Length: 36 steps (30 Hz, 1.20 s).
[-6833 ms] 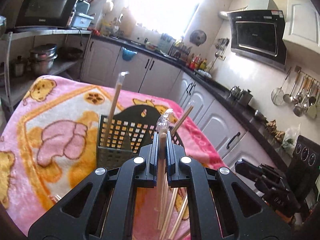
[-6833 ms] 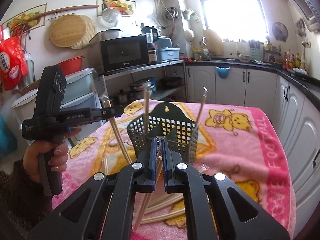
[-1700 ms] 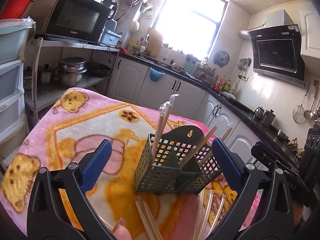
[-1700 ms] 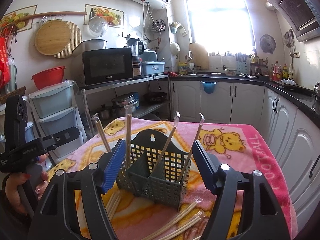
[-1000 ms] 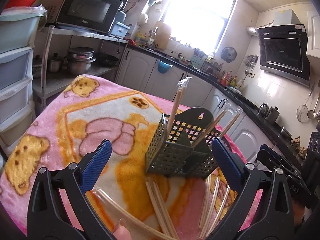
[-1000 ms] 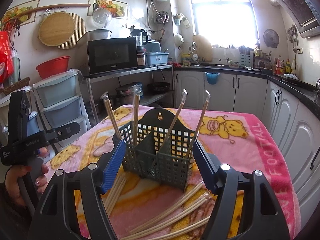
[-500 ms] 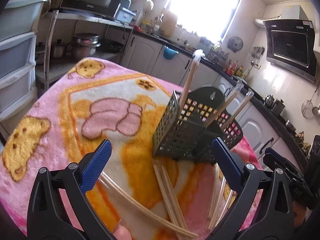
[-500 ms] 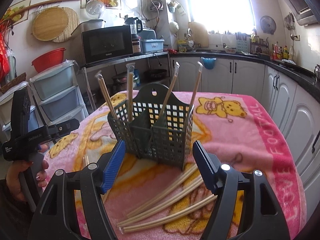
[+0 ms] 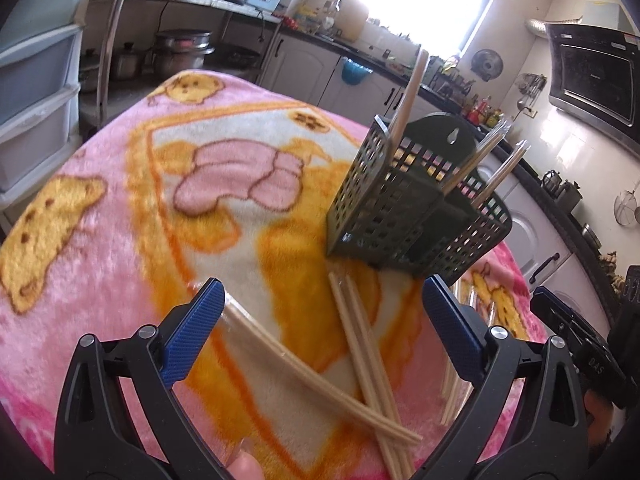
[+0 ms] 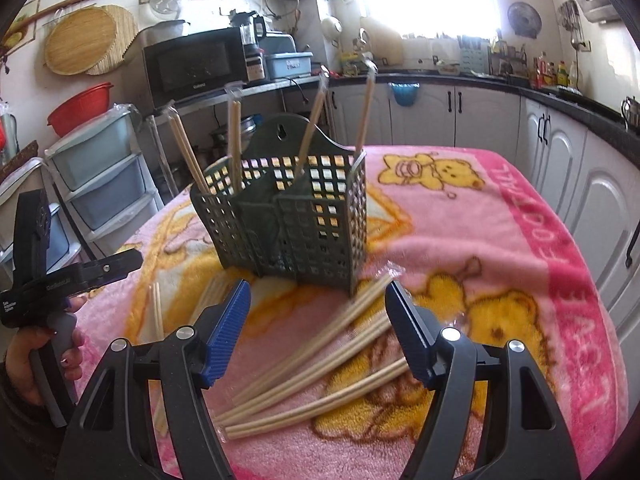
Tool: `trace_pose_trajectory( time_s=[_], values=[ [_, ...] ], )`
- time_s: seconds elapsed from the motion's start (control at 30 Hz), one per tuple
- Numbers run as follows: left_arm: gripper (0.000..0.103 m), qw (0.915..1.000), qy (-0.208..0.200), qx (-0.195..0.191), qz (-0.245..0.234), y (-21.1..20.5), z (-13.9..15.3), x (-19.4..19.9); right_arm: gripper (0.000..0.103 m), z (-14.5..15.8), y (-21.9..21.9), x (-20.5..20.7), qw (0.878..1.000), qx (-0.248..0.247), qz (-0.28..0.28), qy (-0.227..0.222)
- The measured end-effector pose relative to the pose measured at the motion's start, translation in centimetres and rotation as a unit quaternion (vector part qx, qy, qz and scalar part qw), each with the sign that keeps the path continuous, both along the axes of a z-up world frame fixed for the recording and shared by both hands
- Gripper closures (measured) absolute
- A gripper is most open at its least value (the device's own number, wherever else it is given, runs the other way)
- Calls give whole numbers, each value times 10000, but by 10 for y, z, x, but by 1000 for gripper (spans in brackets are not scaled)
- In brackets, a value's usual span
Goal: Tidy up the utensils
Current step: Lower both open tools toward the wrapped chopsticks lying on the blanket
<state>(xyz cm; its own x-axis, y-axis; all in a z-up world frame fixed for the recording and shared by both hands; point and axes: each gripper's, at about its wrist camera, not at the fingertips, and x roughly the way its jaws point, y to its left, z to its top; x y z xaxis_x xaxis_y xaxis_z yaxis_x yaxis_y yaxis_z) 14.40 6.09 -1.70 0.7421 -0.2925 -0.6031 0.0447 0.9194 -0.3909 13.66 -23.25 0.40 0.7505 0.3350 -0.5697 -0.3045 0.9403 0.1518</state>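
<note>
My left claw [image 9: 322, 332] reads wide open, nothing between its blue pads [image 9: 192, 330]. In the left wrist view, two wrapped chopstick pairs lie crossed on the blanket [image 9: 120, 208] in the lower centre of the frame, inside the gap between the fingers: one pair [image 9: 320, 380] runs from beside the left pad toward the lower right, the other [image 9: 366, 368] runs from the holder's base down to the bottom edge. The green mesh utensil holder [image 9: 416, 216] stands upright in the centre right, beyond the fingertips, with chopsticks leaning out of its compartments.

My right claw [image 10: 318, 332] is also spread wide and empty. In the right wrist view, three wrapped pairs [image 10: 320, 372] lie fanned on the blanket in the lower centre, between and just past the pads, their upper ends near the holder's front right corner. Four pairs stand inside the holder. More loose pairs [image 10: 156, 312] lie at lower left, near the left claw's body, which a hand [image 10: 28, 360] grips at the left edge of the frame.

The surface is covered by the pink and yellow bear blanket. The room is a kitchen: microwave [image 10: 192, 64] on a shelf at upper left, white cabinets [image 10: 460, 120] across the upper right, a bright window at top.

The surface's far edge falls away behind the holder; its right side shows open blanket.
</note>
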Motion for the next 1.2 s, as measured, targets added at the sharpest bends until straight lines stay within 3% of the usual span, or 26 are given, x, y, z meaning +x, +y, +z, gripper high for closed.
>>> trace_pose_trajectory(
  time_s=[0.2,0.43,0.67,0.87,1.2],
  values=[
    [14,9997,236,-96,55,7,-16,-2,36,-11,-3,4,9999,-11,-36,152],
    [27,9976,562,-258,306,21,-33,6,36,-20,-3,11,9996,-74,-42,276],
    [37,9928,858,-670,500,38,-48,25,36,-28,-12,25,9987,-101,-167,464],
    [51,9927,907,-521,602,39,-49,37,39,-37,-24,44,9966,-211,-353,715],
    [77,9927,901,-268,752,46,-52,47,53,-61,-35,88,9901,-287,-498,1277]
  ],
)
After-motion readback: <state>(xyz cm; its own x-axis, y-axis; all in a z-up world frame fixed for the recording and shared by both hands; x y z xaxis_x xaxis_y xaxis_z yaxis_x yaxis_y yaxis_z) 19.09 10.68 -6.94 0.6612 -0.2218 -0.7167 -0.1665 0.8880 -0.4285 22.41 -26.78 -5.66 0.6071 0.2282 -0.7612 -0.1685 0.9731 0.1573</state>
